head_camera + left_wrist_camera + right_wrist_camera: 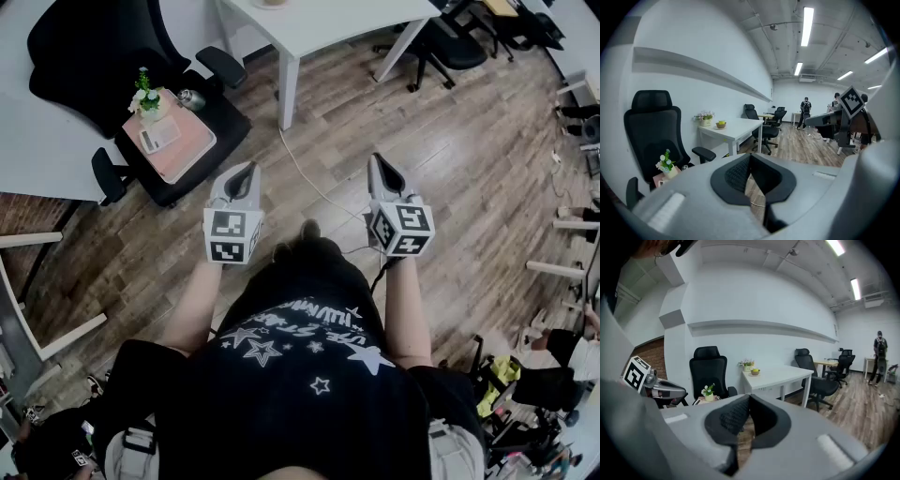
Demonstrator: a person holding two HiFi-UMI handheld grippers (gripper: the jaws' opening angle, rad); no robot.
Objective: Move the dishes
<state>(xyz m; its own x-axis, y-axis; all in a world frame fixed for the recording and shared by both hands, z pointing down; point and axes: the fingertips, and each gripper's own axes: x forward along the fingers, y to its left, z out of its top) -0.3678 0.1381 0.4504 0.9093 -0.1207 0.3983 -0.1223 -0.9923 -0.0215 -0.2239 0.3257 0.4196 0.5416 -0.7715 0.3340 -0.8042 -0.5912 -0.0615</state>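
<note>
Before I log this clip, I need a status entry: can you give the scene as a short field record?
left tongs: shut, empty
right tongs: shut, empty
bowl: on white table, holds something yellow-green
flower pot: on pink board on black office chair
task: no dish grasped yet

Small brown bowl (721, 126) holding yellow-green fruit (721, 123), upright on white table (740, 128), just beside a flower pot (706, 122)
</note>
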